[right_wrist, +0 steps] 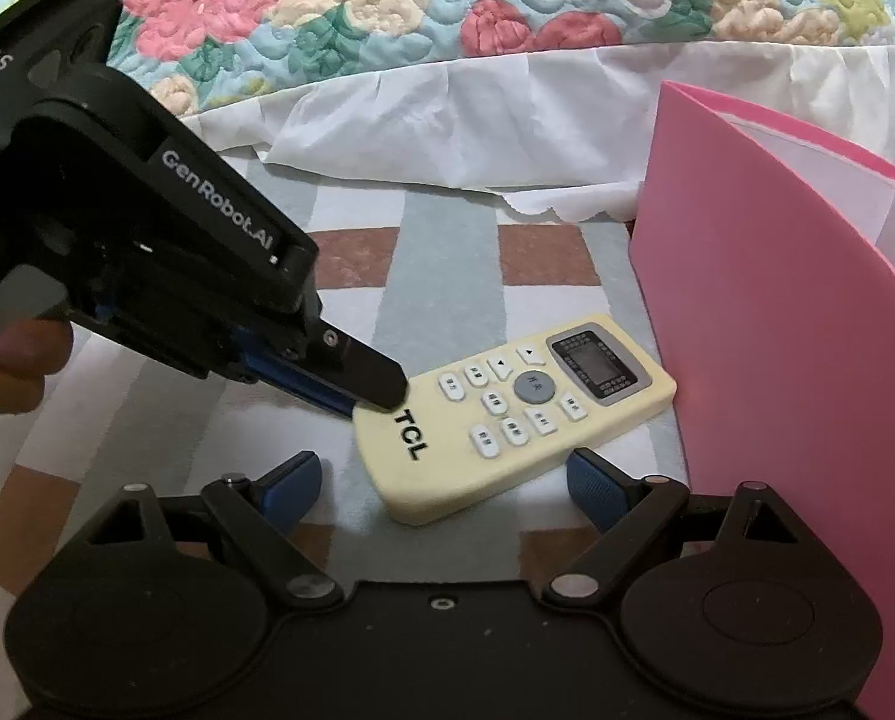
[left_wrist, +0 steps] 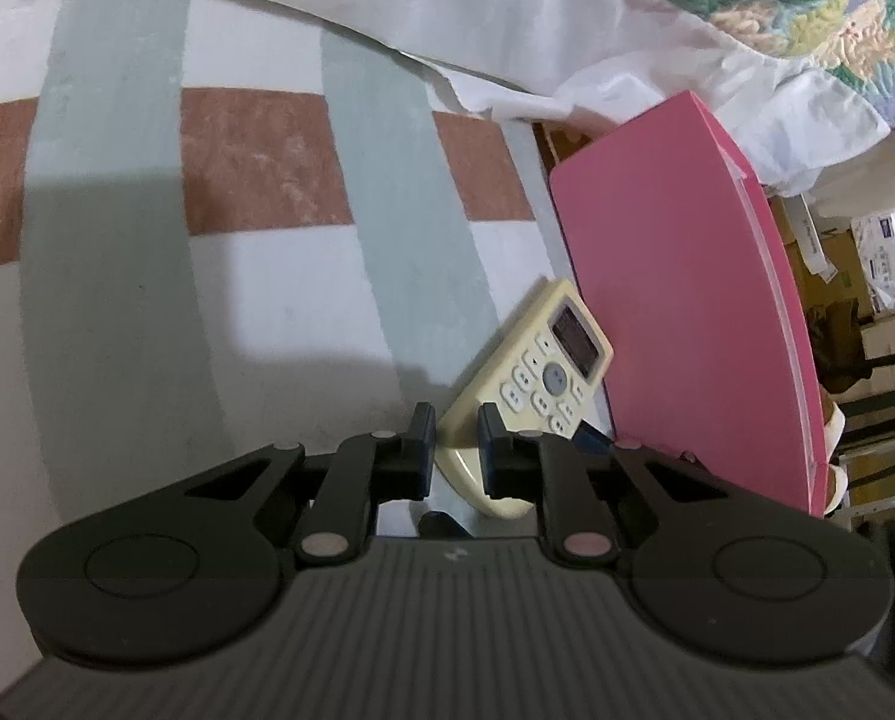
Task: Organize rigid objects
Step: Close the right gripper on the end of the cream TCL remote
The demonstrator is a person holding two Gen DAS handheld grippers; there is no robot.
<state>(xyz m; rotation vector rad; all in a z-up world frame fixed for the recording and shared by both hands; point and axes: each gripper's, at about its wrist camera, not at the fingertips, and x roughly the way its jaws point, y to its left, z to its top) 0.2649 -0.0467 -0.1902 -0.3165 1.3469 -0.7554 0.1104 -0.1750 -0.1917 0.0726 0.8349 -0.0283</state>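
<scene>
Lying on a striped, checked bed sheet (right_wrist: pixel 447 240), upright pink plastic folder (right_wrist: pixel 777 330) just right of a cream rectangular remote control (right_wrist: pixel 507 420), left hand-held gripper (left_wrist: pixel 456 441) pinching its lower end, right hand-held gripper (right_wrist: pixel 441 483) spread around it.

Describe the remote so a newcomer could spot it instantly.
Start at the upright pink folder on the striped mat below the floral quilt. Just left of it lies the remote: cream, white buttons, grey screen, black TCL lettering.
</scene>
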